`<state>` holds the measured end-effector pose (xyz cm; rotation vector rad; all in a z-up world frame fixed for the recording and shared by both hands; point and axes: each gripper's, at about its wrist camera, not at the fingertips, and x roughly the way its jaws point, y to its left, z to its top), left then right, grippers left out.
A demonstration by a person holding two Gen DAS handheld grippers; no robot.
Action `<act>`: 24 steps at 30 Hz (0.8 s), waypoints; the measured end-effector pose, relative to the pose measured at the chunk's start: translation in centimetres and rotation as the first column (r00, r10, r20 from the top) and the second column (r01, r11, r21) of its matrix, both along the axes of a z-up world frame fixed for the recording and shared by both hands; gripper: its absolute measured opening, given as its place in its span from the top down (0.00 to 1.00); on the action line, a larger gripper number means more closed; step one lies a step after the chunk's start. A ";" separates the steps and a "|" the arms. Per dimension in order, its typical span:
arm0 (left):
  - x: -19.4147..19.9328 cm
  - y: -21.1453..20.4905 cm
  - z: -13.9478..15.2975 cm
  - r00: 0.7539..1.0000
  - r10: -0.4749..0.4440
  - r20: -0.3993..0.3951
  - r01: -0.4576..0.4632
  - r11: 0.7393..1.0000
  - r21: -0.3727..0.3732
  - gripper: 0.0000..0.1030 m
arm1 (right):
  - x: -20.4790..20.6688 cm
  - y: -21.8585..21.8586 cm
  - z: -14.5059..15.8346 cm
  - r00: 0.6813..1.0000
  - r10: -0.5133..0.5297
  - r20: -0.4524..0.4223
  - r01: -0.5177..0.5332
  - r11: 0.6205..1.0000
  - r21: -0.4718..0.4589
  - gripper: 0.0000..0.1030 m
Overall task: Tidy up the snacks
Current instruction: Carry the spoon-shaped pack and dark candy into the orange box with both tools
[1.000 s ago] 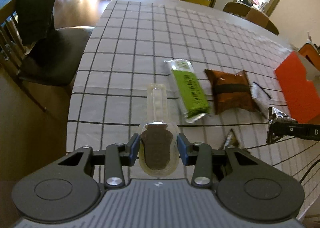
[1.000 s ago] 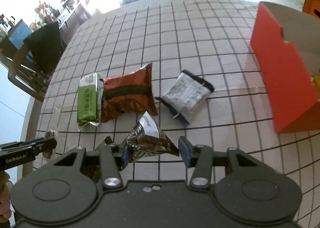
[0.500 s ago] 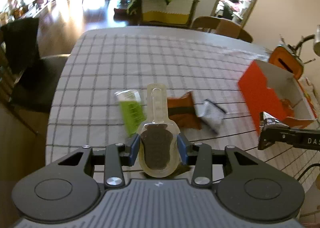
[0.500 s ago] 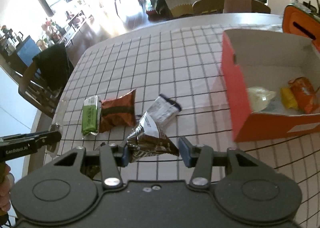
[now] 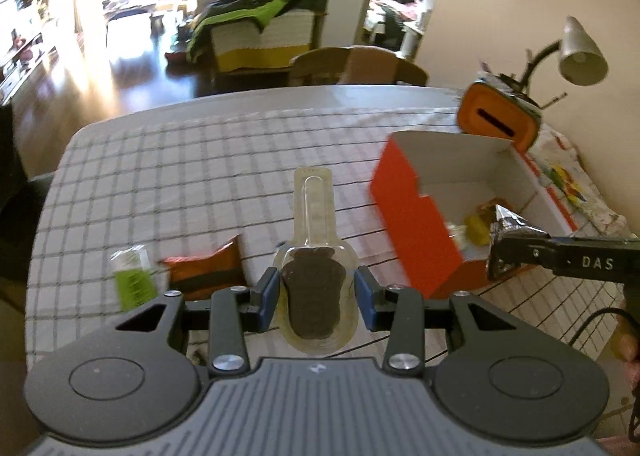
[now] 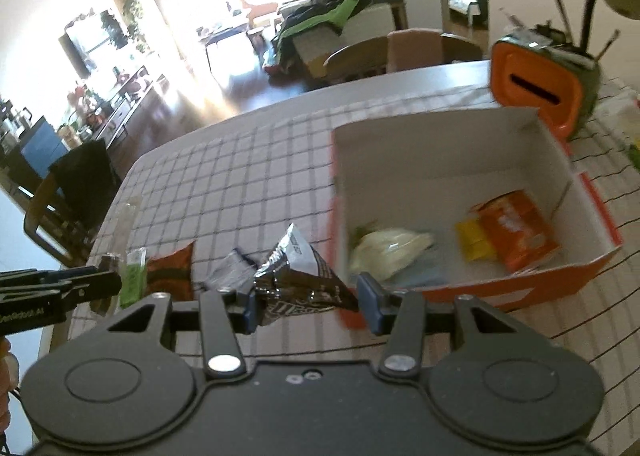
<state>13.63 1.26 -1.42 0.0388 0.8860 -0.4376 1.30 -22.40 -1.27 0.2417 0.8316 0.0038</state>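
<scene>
My left gripper (image 5: pixel 316 298) is shut on a clear packet with a dark cookie (image 5: pixel 314 296), held above the checked tablecloth. My right gripper (image 6: pixel 306 302) is shut on a dark foil snack bag (image 6: pixel 298 276) and hangs just left of the orange box (image 6: pixel 532 280). In the left wrist view the right gripper (image 5: pixel 496 246) shows over the orange box (image 5: pixel 416 232) with the foil bag (image 5: pixel 510 222). The box holds a pale packet (image 6: pixel 390 246), a yellow one (image 6: pixel 474 240) and an orange one (image 6: pixel 516 230). A green bar (image 5: pixel 130 276), a red-brown bag (image 5: pixel 208 270) and a white packet (image 6: pixel 232 270) lie on the table.
An orange holder (image 6: pixel 540 86) with pens and a desk lamp (image 5: pixel 580 52) stand behind the box at the far right. Wooden chairs (image 5: pixel 356 64) sit at the table's far side and a dark chair (image 6: pixel 76 184) at its left. A hand (image 5: pixel 628 348) grips the right tool.
Both grippers have risen and swung right toward the orange box, each still holding its snack. The box interior has come into view; the loose snacks on the table now lie lower left.
</scene>
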 end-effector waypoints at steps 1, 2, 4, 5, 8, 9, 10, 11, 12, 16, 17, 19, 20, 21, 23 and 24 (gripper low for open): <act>0.1 -1.1 0.1 1.000 -0.012 0.006 0.012 1.000 0.003 0.61 | 0.1 -0.6 0.0 1.000 -0.005 0.004 0.005 1.000 -0.005 0.54; 0.1 -2.0 0.2 1.000 -0.022 0.010 0.022 1.000 0.004 0.61 | 0.2 -1.4 0.1 1.000 -0.011 0.009 0.011 1.000 -0.010 0.54; 0.3 -4.1 0.3 0.999 -0.045 0.017 0.045 0.999 0.010 0.61 | 0.4 -2.7 0.0 1.000 -0.020 0.013 0.020 1.000 -0.017 0.54; 0.4 -4.9 0.3 0.998 -0.052 0.020 0.052 0.999 0.013 0.61 | 0.4 -3.3 0.1 1.000 -0.023 0.014 0.023 1.000 -0.021 0.54; 0.6 -7.8 0.4 0.996 -0.081 0.027 0.080 0.997 0.022 0.61 | 0.6 -5.1 -0.1 0.999 -0.030 0.017 0.030 0.999 -0.040 0.54; 0.7 -8.8 0.3 0.995 -0.091 0.029 0.090 0.996 0.026 0.61 | 0.7 -5.7 -0.2 0.999 -0.031 0.019 0.032 0.998 -0.045 0.54; 0.8 -9.8 0.3 0.995 -0.100 0.029 0.099 0.995 0.031 0.61 | 0.7 -6.4 -0.3 0.999 -0.034 0.021 0.035 0.998 -0.050 0.54; 1.0 -10.6 0.1 0.994 -0.105 0.027 0.104 0.994 0.036 0.61 | 0.9 -7.0 -0.4 0.999 -0.037 0.021 0.038 0.998 -0.054 0.54; 1.2 -11.5 0.1 0.993 -0.113 0.025 0.112 0.993 0.040 0.61 | 0.9 -7.8 -0.3 0.999 -0.041 0.021 0.042 0.997 -0.057 0.54; 2.0 -14.6 -0.4 0.989 -0.144 0.019 0.142 0.988 0.060 0.61 | 1.7 -10.1 -0.9 0.999 -0.047 0.010 0.048 0.997 -0.066 0.54; 2.4 -15.5 -0.6 0.989 -0.148 0.016 0.147 0.987 0.069 0.61 | 2.1 -10.7 -1.0 0.999 -0.049 0.005 0.049 0.996 -0.069 0.54; 3.1 -16.7 -1.1 0.988 -0.154 0.007 0.153 0.984 0.088 0.61 | 2.6 -11.5 -1.4 0.999 -0.045 -0.003 0.044 0.996 -0.077 0.54; 3.6 -17.5 -1.4 0.987 -0.159 0.000 0.158 0.982 0.099 0.61 | 3.0 -11.9 -1.7 0.999 -0.039 -0.010 0.038 0.996 -0.082 0.54; 4.0 -18.1 -1.6 0.986 -0.164 -0.008 0.163 0.981 0.106 0.61 | 3.3 -12.2 -2.0 0.999 -0.032 -0.019 0.030 0.996 -0.085 0.54; 4.8 -19.3 -2.0 0.985 -0.173 -0.018 0.174 0.977 0.123 0.61 | 3.8 -12.8 -2.6 0.999 -0.015 -0.039 0.012 0.996 -0.085 0.54; 5.3 -20.0 -2.3 0.984 -0.178 -0.023 0.179 0.974 0.135 0.61 | 4.1 -13.0 -3.0 0.999 -0.009 -0.051 0.004 0.996 -0.092 0.54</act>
